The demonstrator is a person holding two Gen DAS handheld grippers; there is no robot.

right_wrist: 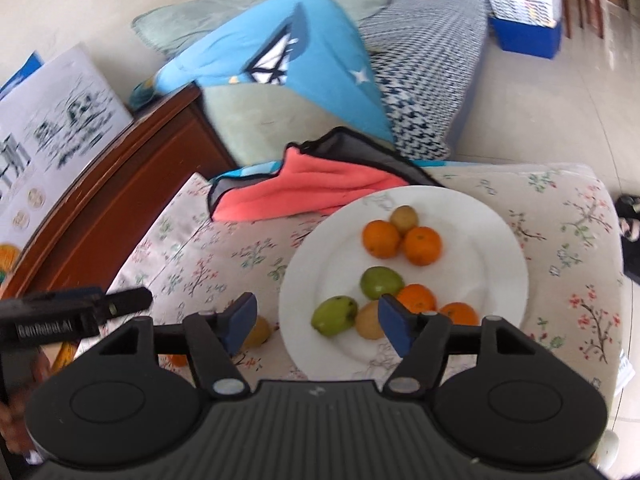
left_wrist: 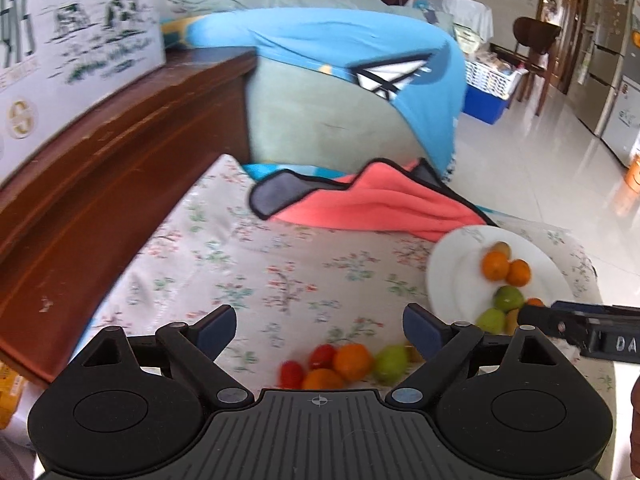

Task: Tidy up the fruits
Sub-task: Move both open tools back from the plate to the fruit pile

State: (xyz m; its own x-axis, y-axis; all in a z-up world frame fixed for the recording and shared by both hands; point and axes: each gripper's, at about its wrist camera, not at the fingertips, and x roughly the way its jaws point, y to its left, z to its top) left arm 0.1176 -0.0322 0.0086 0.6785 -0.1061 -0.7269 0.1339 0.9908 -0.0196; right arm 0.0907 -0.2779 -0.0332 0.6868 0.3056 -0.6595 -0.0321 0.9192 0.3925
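A white plate (right_wrist: 492, 240) lies on the floral cloth and holds several fruits: oranges (right_wrist: 422, 245), green fruits (right_wrist: 334, 315) and brownish kiwis (right_wrist: 404, 217). It also shows in the left wrist view (left_wrist: 452, 264). My right gripper (right_wrist: 318, 322) is open and empty above the plate's near left rim. My left gripper (left_wrist: 320, 328) is open and empty above a loose pile on the cloth: red tomatoes (left_wrist: 291, 374), oranges (left_wrist: 353, 361) and a green fruit (left_wrist: 390, 362). A yellowish fruit (right_wrist: 258, 332) lies left of the plate.
A coral and grey towel (right_wrist: 304, 184) lies behind the plate. A wooden headboard (left_wrist: 120, 184) with a white box (left_wrist: 76, 52) stands at left. A blue blanket (left_wrist: 340, 48) is behind. The cloth's right edge (right_wrist: 608, 240) drops to tiled floor.
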